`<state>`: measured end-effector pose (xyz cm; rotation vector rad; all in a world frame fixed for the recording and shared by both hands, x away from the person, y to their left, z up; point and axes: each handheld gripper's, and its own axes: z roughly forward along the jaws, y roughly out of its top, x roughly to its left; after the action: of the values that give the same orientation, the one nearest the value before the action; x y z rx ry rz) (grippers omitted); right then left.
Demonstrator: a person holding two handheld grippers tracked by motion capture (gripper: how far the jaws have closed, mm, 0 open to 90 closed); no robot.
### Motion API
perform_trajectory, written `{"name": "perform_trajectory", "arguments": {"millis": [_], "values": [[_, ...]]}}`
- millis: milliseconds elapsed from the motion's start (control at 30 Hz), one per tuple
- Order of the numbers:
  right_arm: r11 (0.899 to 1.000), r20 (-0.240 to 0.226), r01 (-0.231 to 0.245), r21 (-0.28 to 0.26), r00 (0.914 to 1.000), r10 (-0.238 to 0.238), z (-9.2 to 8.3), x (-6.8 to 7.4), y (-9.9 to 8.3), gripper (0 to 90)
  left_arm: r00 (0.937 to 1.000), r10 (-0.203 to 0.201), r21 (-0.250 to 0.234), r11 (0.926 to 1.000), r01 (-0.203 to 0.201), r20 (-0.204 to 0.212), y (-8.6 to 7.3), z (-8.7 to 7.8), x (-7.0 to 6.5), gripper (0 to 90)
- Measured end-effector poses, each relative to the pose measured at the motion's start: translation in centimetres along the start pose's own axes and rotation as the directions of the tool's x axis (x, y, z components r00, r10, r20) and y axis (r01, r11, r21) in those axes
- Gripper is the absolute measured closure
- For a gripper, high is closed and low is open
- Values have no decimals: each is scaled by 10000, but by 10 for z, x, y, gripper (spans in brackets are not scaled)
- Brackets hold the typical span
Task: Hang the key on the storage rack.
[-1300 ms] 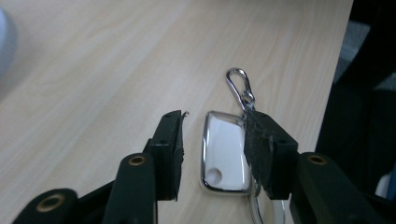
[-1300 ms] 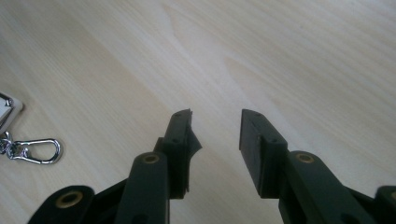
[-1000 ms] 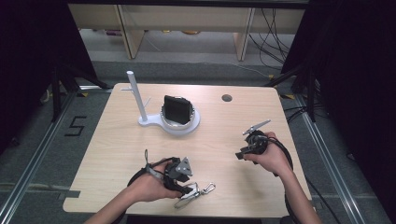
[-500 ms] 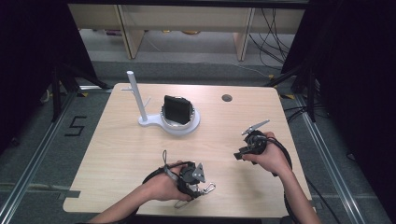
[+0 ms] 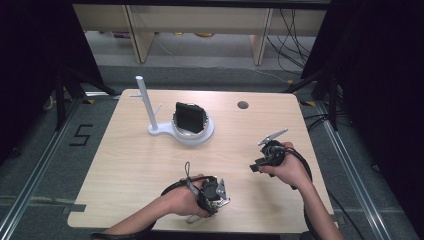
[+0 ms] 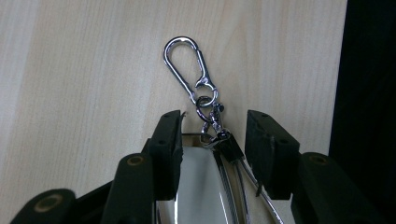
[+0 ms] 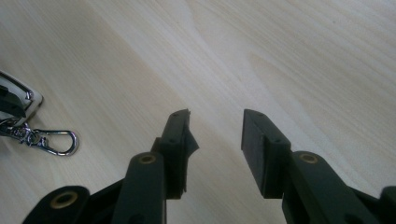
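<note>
Keys on a snap hook [image 6: 190,70] lie flat on the bench [image 5: 130,165] near its front edge, the silver fob and ring between the parted jaws of the left gripper [image 6: 212,133]; the pads press on nothing. The right gripper [image 7: 215,135] hovers over bare wood well apart, jaws released and empty. A white stand [image 5: 192,135] holds a black pouch [image 5: 189,117] farther back.

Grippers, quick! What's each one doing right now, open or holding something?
Left gripper: open, jaws on either side of the key ring lying on the table, pads not pressing it.
Right gripper: open, nothing between its jaws.
</note>
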<state>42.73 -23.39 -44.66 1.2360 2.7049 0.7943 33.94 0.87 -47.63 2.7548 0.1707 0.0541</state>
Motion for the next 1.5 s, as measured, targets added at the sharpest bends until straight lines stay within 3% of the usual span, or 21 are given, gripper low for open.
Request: {"name": "perform_trajectory", "arguments": {"millis": [67,100,167,333,400,600,667,700,767,833,1100,1267,1400,1500], "values": [[10000,48,58,-45,10000,-57,1,-1,0,629,10000,-17,57,10000,17,-15,1,0,0,575],[9997,199,-214,120,9996,211,1,0,0,630,10000,4,90,10000,-4,-46,2,1,-1,579],[9999,-68,111,-32,9999,-111,0,-1,0,630,9999,30,134,9999,-28,-131,2,1,-1,583],[9997,-82,207,-120,9997,-208,1,-1,0,629,9998,29,185,9998,-26,-198,4,1,-1,581],[10000,-53,11,-12,10000,-11,0,0,0,629,9998,81,201,9998,-77,-203,6,0,-1,574],[9999,-61,38,-99,10000,-38,-2,0,0,628,9995,183,140,9997,-179,-269,12,0,-1,563],[9996,-152,-251,110,9996,253,-4,1,0,628,9995,194,249,9995,-188,-244,15,3,-1,561],[9999,-35,100,-103,9999,-100,-3,-2,0,628,9994,245,371,9990,-235,-249,15,4,0,562],[9997,-138,-246,14,9996,246,-4,1,0,627,9992,274,599,9979,-257,-287,16,8,0,563],[9999,-34,-146,-30,9999,146,-2,-1,-1,627,9990,326,810,9963,-301,-297,17,10,0,566],[10000,-51,-21,-9,10000,21,-3,-2,-2,624,9999,-117,1225,9924,109,54,21,11,2,614],[9998,-60,148,-145,9999,-149,-2,-2,-1,623,9983,-511,1468,9881,464,284,22,11,9,741],[9998,-220,146,-139,9996,-149,-1,-3,-3,622,9993,-329,1131,9931,310,148,17,10,7,749],[9999,-176,116,-119,9998,-118,-1,-3,-3,622,9989,-454,776,9960,446,87,12,8,7,754]]}}
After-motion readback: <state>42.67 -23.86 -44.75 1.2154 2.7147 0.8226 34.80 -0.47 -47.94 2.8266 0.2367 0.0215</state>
